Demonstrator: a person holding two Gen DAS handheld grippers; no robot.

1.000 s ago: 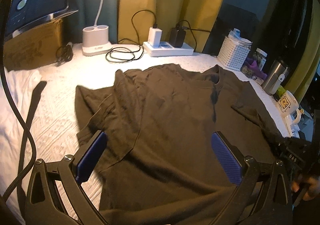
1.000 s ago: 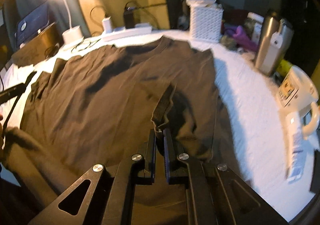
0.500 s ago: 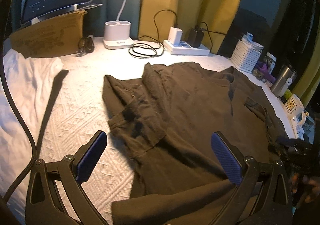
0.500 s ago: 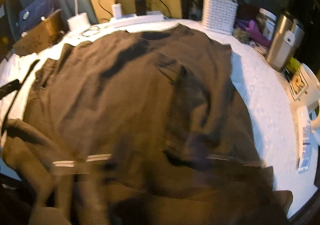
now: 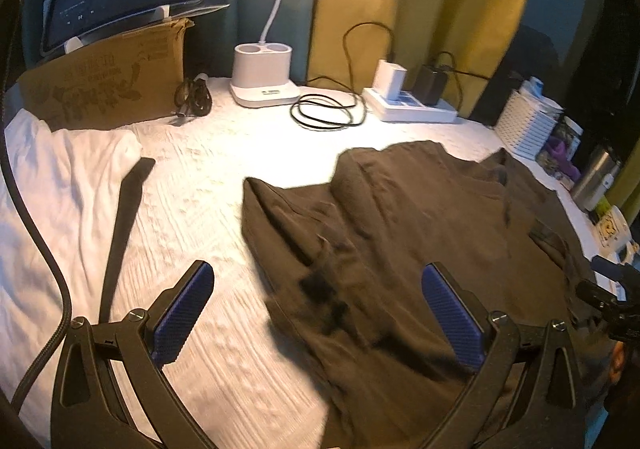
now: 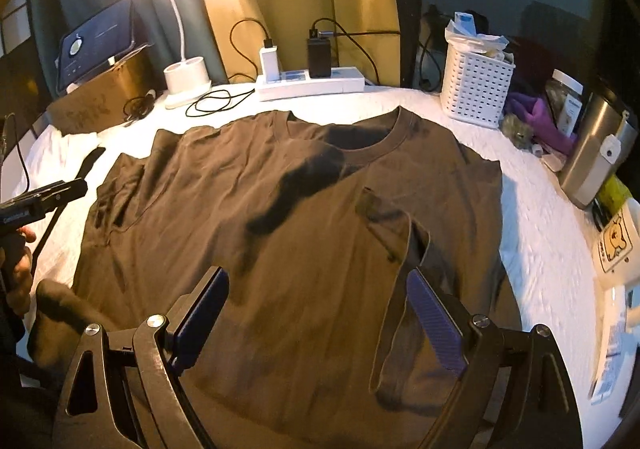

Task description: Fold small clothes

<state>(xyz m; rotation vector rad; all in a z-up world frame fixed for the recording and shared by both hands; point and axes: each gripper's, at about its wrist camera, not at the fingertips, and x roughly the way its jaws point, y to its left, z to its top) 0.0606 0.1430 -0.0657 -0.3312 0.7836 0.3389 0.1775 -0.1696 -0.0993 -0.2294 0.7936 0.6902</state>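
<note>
Right claw (image 6: 318,319) now wide open, brown shirt (image 6: 288,209) released

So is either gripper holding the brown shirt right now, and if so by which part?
Nothing is held. The left gripper and the right gripper both stand open above the brown T-shirt, pads clear of the cloth.

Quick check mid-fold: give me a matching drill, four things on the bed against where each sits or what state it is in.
Things:
1. brown T-shirt
2. white basket
3. desk lamp
4. right tongs

States:
a. open, nothing pinched
b. lit, at the far edge
c. spread flat, right sleeve folded in
d. far right, beside the power strip

Pairs: 1-c, 2-d, 3-b, 4-a
</note>
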